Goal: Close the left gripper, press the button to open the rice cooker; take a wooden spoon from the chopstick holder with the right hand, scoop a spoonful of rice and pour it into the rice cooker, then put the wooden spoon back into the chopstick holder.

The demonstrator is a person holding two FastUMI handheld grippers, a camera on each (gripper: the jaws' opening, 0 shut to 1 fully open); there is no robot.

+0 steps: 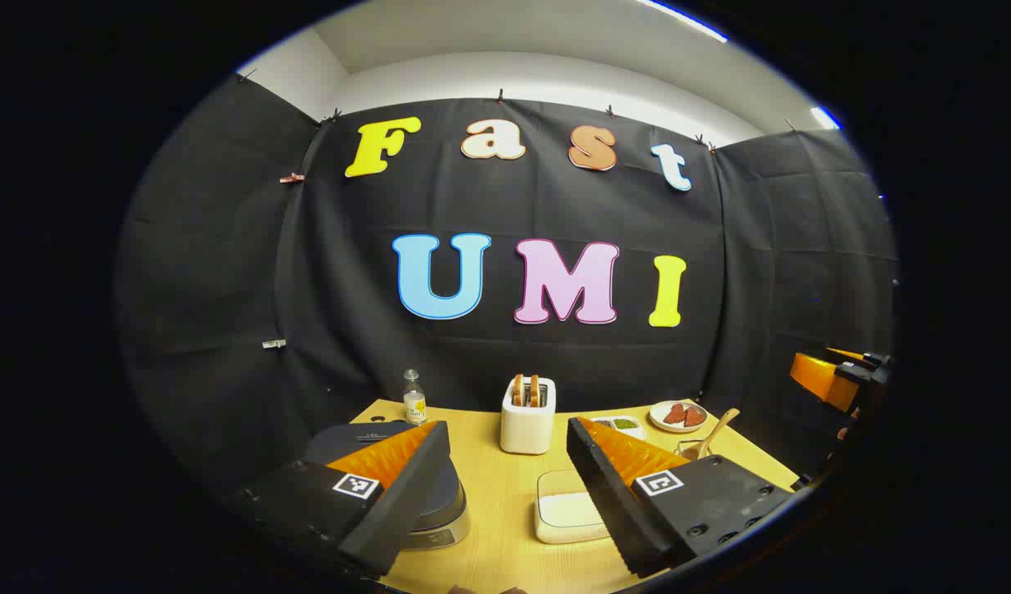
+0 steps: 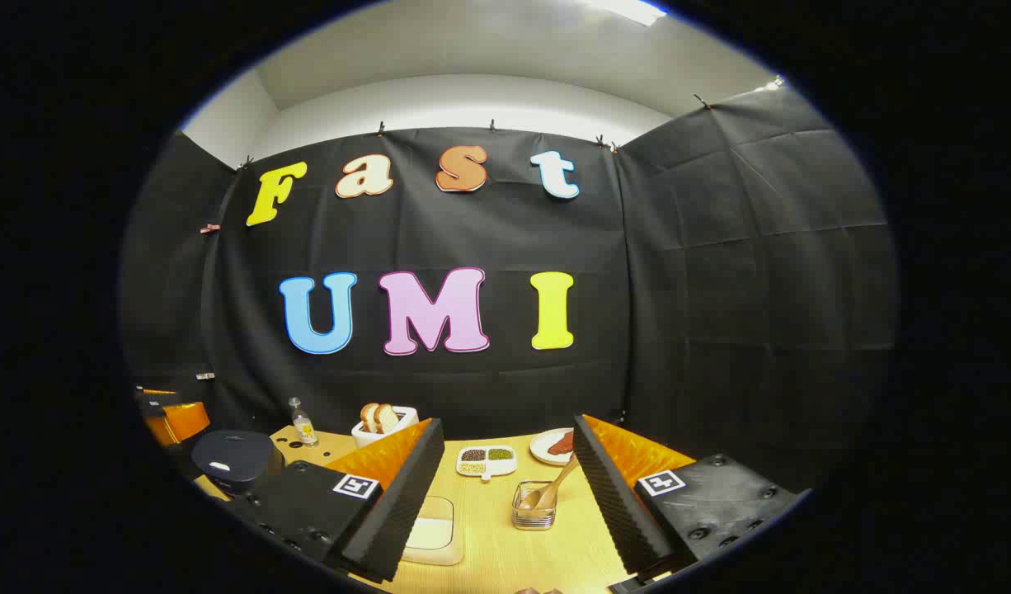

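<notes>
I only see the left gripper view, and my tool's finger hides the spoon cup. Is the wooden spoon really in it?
Observer: Yes. In the right gripper view the wooden spoon leans in the chopstick holder, in plain sight ahead of the right tool.
Operator: Is that tool open enough to grab it?
Observer: The right tool's fingers stand wide apart with nothing between them.
Operator: What about the rice cooker lid? I only see a bit of it.
Observer: The right gripper view shows the whole top of the rice cooker, and the lid is down.
</notes>
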